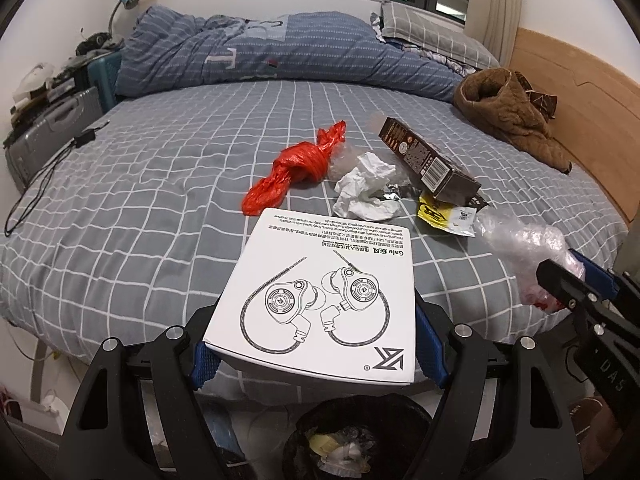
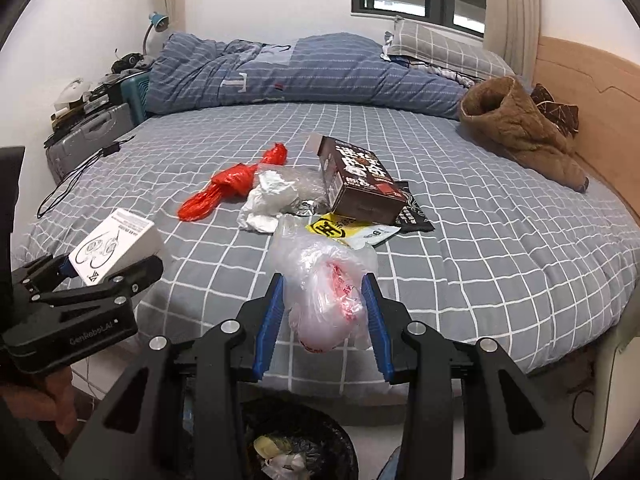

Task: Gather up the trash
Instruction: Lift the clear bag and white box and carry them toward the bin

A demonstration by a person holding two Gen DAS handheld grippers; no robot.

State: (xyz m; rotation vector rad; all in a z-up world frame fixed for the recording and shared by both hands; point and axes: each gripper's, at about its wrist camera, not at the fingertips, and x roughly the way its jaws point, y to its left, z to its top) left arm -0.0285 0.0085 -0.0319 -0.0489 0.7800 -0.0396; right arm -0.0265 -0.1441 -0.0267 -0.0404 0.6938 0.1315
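My left gripper [image 1: 316, 344] is shut on a white earphone box [image 1: 320, 300], held flat above the bed's near edge; from the right wrist view the same box [image 2: 114, 246] shows at the left. My right gripper [image 2: 326, 316] is shut on a crumpled clear plastic bag [image 2: 326, 280] with red print; the bag [image 1: 528, 248] also shows at the right of the left wrist view. On the bed lie a knotted red bag [image 1: 298, 168], a crumpled white tissue [image 1: 366, 188], a dark brown carton [image 1: 428, 160] and a yellow wrapper [image 1: 440, 214]. A black trash bin [image 1: 360, 440] with rubbish stands on the floor below both grippers.
A grey checked bedsheet [image 1: 160, 200] covers the bed, with a blue quilt [image 1: 280, 52] and pillow at the back. A brown jacket [image 1: 508, 112] lies by the wooden headboard [image 1: 580, 92]. A black cable [image 1: 44, 176] trails at the left edge beside a grey suitcase [image 1: 44, 132].
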